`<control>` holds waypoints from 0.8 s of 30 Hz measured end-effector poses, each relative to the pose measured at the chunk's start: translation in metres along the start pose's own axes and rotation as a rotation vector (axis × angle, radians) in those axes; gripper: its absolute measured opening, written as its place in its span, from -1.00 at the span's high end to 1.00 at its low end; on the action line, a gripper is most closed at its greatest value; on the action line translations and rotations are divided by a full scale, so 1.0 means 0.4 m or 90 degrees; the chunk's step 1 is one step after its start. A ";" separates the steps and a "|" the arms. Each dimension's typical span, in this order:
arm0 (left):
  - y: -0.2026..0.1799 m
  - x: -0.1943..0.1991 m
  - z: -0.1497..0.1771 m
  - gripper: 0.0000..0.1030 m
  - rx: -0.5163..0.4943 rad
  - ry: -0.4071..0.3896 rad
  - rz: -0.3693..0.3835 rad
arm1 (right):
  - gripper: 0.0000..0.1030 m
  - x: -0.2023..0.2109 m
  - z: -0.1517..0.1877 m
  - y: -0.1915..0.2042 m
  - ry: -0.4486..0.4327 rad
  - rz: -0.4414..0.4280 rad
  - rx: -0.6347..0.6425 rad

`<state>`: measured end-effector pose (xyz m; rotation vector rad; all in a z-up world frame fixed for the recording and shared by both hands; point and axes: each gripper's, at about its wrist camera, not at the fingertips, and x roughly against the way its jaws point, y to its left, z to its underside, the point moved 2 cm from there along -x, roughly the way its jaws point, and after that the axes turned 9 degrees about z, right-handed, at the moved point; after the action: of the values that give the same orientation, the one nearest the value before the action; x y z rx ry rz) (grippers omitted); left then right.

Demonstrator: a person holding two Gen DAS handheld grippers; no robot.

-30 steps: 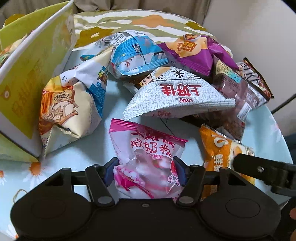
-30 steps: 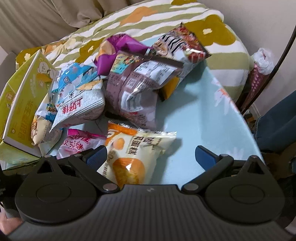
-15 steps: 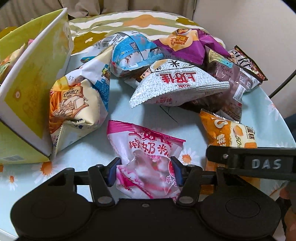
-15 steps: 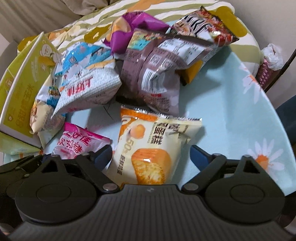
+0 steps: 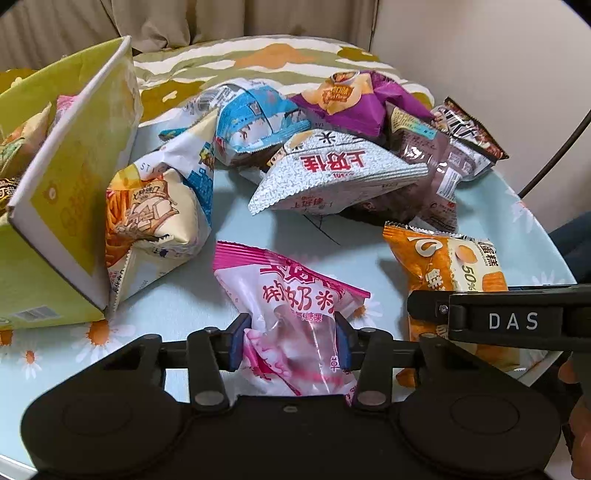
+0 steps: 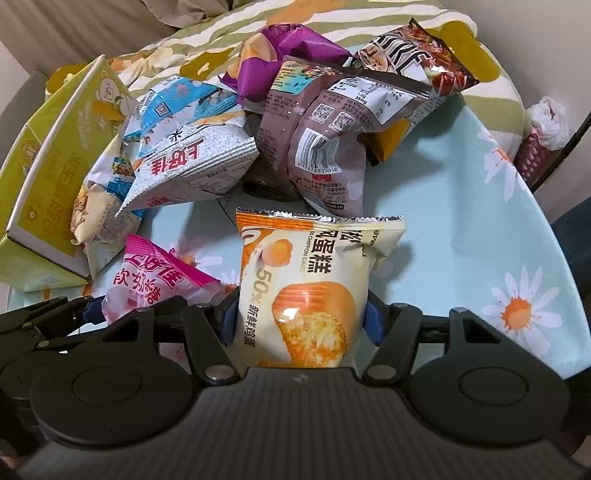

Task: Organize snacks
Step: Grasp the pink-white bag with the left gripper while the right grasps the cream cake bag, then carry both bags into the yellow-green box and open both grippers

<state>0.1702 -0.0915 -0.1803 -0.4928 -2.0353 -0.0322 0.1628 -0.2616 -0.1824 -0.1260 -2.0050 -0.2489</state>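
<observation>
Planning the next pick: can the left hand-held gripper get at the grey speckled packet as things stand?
Probably not yet: the left hand-held gripper is closing on the pink candy bag. Otherwise the grey speckled packet lies uncovered ahead.

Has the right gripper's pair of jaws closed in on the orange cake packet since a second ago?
Yes. The right gripper is closing; both pads now flank the orange cake packet, which lies unmoved below the brown bag.

A round table (image 6: 491, 206) covered with a pale blue cloth printed with white daisies fills the middle of the room view. Behind the table lies bedding (image 5: 258, 59) with olive, white and orange flower patterns. Beige curtains (image 5: 184, 18) hang behind the bedding. To the right of the table stands a plain off-white wall (image 5: 480, 55). The light is soft and even.
</observation>
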 end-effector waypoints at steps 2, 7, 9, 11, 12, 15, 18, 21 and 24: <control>-0.005 0.016 0.001 0.05 0.002 -0.009 0.002 | -0.52 0.013 0.003 -0.004 -0.005 -0.003 0.002; -0.023 0.076 -0.004 0.05 0.004 -0.042 0.008 | -0.52 0.060 0.003 -0.006 -0.024 -0.013 0.008; -0.028 0.109 -0.009 0.05 0.008 -0.060 0.009 | -0.52 0.085 0.001 -0.005 -0.035 -0.018 0.011; -0.030 0.139 -0.017 0.05 0.014 -0.079 0.008 | -0.52 0.110 -0.003 -0.002 -0.047 -0.023 0.016; -0.029 0.161 -0.021 0.05 0.018 -0.092 0.007 | -0.52 0.124 -0.009 0.002 -0.054 -0.026 0.019; -0.024 0.221 -0.032 0.05 0.027 -0.128 0.000 | -0.52 0.168 -0.021 0.016 -0.076 -0.037 0.029; -0.001 0.284 -0.047 0.05 0.045 -0.171 -0.010 | -0.52 0.214 -0.041 0.045 -0.104 -0.054 0.046; 0.036 0.352 -0.060 0.05 0.060 -0.214 -0.027 | -0.52 0.257 -0.062 0.089 -0.135 -0.073 0.063; 0.086 0.408 -0.072 0.05 0.072 -0.244 -0.048 | -0.52 0.293 -0.089 0.143 -0.158 -0.103 0.070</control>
<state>0.1383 -0.0125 -0.0339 -0.3711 -2.4143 0.1403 0.1549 -0.2167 -0.0551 0.0801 -2.2744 -0.2348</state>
